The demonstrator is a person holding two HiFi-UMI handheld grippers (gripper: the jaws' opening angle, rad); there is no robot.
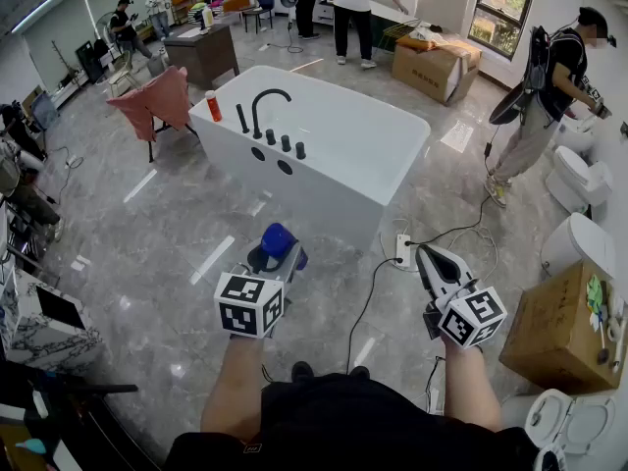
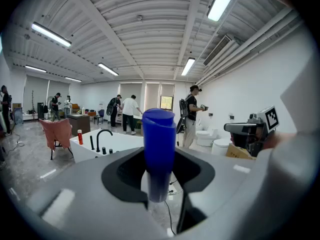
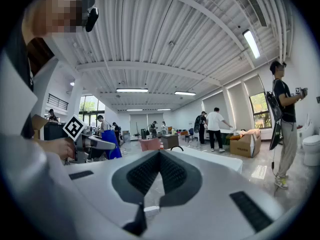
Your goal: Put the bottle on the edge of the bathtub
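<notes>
Between the jaws of the left gripper stands the blue bottle — clamped upright; the right gripper is closed, empty.

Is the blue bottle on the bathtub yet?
Not yet. Done: the left tool grips the bottle. In hand: it is held above the floor, short of the bathtub. Left: walk up and stand it on the edge. The right tool is shut and empty.

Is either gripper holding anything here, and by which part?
The left gripper holds the tall blue plastic bottle by its lower body, top standing clear of the jaws. The right gripper is shut, empty.
</notes>
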